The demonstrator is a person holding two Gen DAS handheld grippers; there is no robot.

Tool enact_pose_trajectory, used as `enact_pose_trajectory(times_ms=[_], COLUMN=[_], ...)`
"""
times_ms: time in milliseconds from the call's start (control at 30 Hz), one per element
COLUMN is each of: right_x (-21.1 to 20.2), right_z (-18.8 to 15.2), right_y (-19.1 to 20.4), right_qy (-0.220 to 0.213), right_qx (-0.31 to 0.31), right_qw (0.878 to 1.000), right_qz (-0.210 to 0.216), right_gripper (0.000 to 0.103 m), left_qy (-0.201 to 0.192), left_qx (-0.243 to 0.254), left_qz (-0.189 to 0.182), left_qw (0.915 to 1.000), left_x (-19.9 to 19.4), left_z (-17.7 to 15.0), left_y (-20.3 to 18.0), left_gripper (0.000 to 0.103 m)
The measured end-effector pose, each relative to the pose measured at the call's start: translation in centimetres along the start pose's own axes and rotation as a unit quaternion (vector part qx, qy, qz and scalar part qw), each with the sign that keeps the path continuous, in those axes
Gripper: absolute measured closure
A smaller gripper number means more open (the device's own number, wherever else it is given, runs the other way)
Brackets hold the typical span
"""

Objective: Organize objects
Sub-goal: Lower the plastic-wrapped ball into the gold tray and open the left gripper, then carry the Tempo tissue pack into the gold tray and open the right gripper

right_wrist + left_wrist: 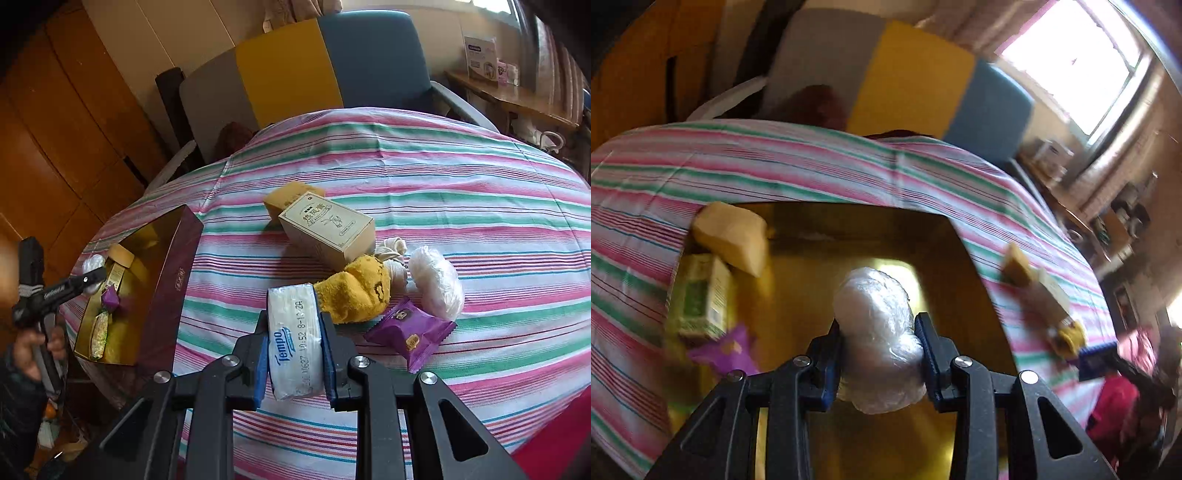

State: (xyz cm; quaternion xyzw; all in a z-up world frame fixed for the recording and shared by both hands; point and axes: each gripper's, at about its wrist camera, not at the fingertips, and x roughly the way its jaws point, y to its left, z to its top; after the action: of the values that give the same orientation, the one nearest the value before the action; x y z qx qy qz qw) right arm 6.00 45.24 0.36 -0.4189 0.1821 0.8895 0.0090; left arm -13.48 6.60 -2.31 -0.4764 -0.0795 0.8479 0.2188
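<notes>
The left gripper (881, 345) is clamped on a crinkly clear plastic bundle (877, 332) – soft, lumpy, kind of see-through – held right over the open box (162, 280), which has a shiny gold lining and dark maroon sides. Inside the box sit a yellow sponge block (733, 236), a small green-printed carton (701, 295) and a purple foil packet (729, 349).

The right gripper (295, 350) squeezes a white tissue pack (295, 339), smooth plastic wrap with blue lettering, above the striped tablecloth (461, 177). Just past it on the cloth – a fuzzy yellow sock (354, 291), a beige cardboard box (328, 229), a white stringy bundle (437, 282) and a purple snack wrapper (410, 332) with zigzag edges.
</notes>
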Motion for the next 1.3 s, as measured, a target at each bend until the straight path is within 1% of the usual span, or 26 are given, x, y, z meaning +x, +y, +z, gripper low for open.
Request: enact_pose_trajectory(times_ms=[33, 100, 167, 200, 233, 267, 300, 367, 467, 533, 567, 600, 633, 700, 800, 867, 933, 967, 1000, 1067, 1167, 1300], right_x=[0.0, 0.0, 0.0, 0.0, 0.0, 0.0, 0.1, 0.1, 0.2, 0.2, 0.2, 0.3, 0.3, 0.3, 0.3, 0.4, 0.3, 0.2, 0.1, -0.2, -0.2, -0.2], right_z=[0.0, 0.0, 0.0, 0.0, 0.0, 0.0, 0.0, 0.0, 0.0, 0.0, 0.0, 0.0, 0.0, 0.0, 0.0, 0.0, 0.0, 0.1, 0.1, 0.1, 0.1, 0.0], right_y=[0.0, 0.0, -0.1, -0.1, -0.1, -0.1, -0.1, -0.1, -0.2, -0.2, -0.2, -0.3, -0.3, -0.3, -0.3, -0.4, -0.5, -0.5, -0.6, -0.7, -0.6, -0.3], right_qy=[0.000, -0.001, -0.001, -0.002, -0.002, -0.001, -0.001, 0.000, 0.002, 0.003, 0.004, 0.005, 0.006, 0.007, 0.007, 0.007, 0.005, 0.002, -0.002, -0.008, -0.010, -0.013], right_qx=[-0.001, 0.000, 0.001, 0.001, 0.002, 0.002, 0.002, 0.002, 0.003, 0.004, 0.004, 0.004, 0.004, 0.004, 0.006, 0.006, 0.009, 0.011, 0.012, 0.014, 0.015, 0.013], right_qw=[1.000, 1.000, 1.000, 1.000, 1.000, 1.000, 1.000, 1.000, 1.000, 1.000, 1.000, 1.000, 1.000, 1.000, 1.000, 1.000, 1.000, 1.000, 1.000, 1.000, 1.000, 1.000], right_qz=[0.002, 0.002, 0.004, 0.004, 0.004, 0.005, 0.004, 0.003, 0.002, 0.002, 0.002, 0.001, 0.000, -0.002, -0.005, -0.007, -0.007, -0.007, -0.006, -0.003, -0.007, -0.018], right_gripper=[0.079, 0.079, 0.079, 0.079, 0.079, 0.079, 0.079, 0.079, 0.079, 0.079, 0.079, 0.079, 0.079, 0.079, 0.079, 0.079, 0.079, 0.079, 0.079, 0.079, 0.079, 0.079], left_qy=[0.006, 0.008, 0.023, 0.023, 0.022, 0.027, 0.030, 0.027, 0.021, 0.029, 0.029, 0.025, 0.021, 0.009, -0.005, -0.020, -0.043, -0.050, -0.060, -0.070, -0.086, -0.103], left_qx=[-0.002, -0.010, -0.006, -0.012, -0.016, -0.015, -0.013, -0.017, -0.020, -0.019, -0.017, -0.014, -0.011, -0.002, 0.007, 0.017, 0.030, 0.033, 0.038, 0.048, 0.064, 0.072], left_qz=[0.003, 0.023, 0.025, 0.043, 0.053, 0.050, 0.055, 0.081, 0.091, 0.086, 0.086, 0.085, 0.081, 0.083, 0.091, 0.105, 0.121, 0.121, 0.118, 0.126, 0.124, 0.131], left_qw=[1.0000, 0.9997, 0.9994, 0.9988, 0.9982, 0.9983, 0.9979, 0.9962, 0.9954, 0.9957, 0.9957, 0.9960, 0.9964, 0.9965, 0.9958, 0.9941, 0.9912, 0.9908, 0.9905, 0.9884, 0.9864, 0.9834], left_x=[0.8, 2.3, 4.1, 4.8, 5.6, 6.4, 6.8, 7.9, 8.4, 8.3, 8.1, 7.6, 7.2, 6.2, 4.8, 3.5, 1.1, 0.4, -0.9, -2.7, -4.9, -6.8], left_z=[0.6, 1.4, 2.4, 2.8, 3.2, 3.7, 3.8, 4.2, 4.7, 4.8, 4.7, 4.6, 4.6, 4.3, 3.9, 3.3, 2.1, 1.7, 0.9, -0.8, -3.2, -5.5], left_y=[0.5, 1.4, 2.1, 2.6, 3.1, 3.4, 3.8, 4.6, 5.2, 5.1, 4.9, 4.5, 4.5, 4.0, 3.4, 3.0, 2.5, 2.2, 1.9, 1.4, 0.5, -0.2], left_gripper=[0.067, 0.067, 0.067, 0.067, 0.067, 0.067, 0.067, 0.067, 0.065, 0.059, 0.058, 0.054, 0.048, 0.044, 0.044, 0.044, 0.044, 0.044, 0.044, 0.044, 0.044, 0.044])
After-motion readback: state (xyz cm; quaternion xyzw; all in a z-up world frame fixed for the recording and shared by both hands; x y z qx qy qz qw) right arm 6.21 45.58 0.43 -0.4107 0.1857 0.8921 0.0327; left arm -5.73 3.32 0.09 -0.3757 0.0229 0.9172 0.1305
